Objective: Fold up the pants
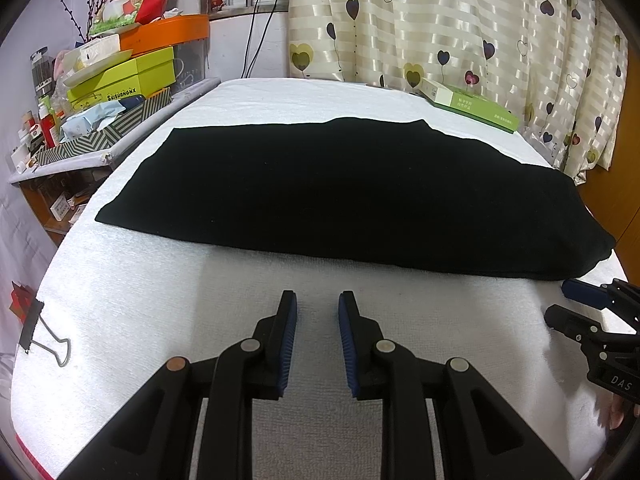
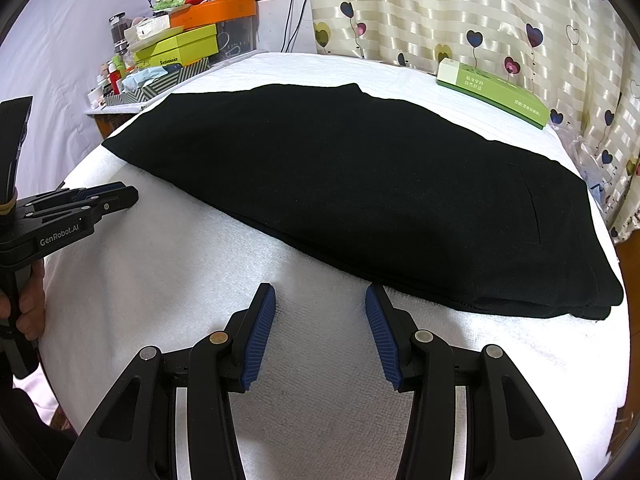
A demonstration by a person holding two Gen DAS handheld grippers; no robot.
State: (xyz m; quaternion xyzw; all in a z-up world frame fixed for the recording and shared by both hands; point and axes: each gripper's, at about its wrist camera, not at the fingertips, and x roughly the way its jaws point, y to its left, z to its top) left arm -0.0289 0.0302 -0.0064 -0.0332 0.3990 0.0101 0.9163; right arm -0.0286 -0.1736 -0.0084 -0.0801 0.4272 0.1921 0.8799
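Note:
Black pants (image 1: 340,192) (image 2: 368,184) lie flat, folded lengthwise, across a table covered in white towel (image 1: 160,288) (image 2: 168,280). Their wide end is at the right, the narrow end at the left. My left gripper (image 1: 318,300) is open over bare towel, just short of the pants' near edge, with nothing between its blue pads. My right gripper (image 2: 320,294) is also open, its tips close to the near edge of the pants, holding nothing. Each gripper shows in the other's view: the right gripper (image 1: 576,300) at the right side, the left gripper (image 2: 120,196) at the left, held by a hand (image 2: 32,304).
A green and white box (image 1: 468,106) (image 2: 492,94) lies at the table's far right corner by a heart-patterned curtain (image 1: 460,20). A cluttered side shelf with stacked boxes (image 1: 120,72) (image 2: 180,44) stands to the left. A black binder clip (image 1: 38,330) grips the towel's left edge.

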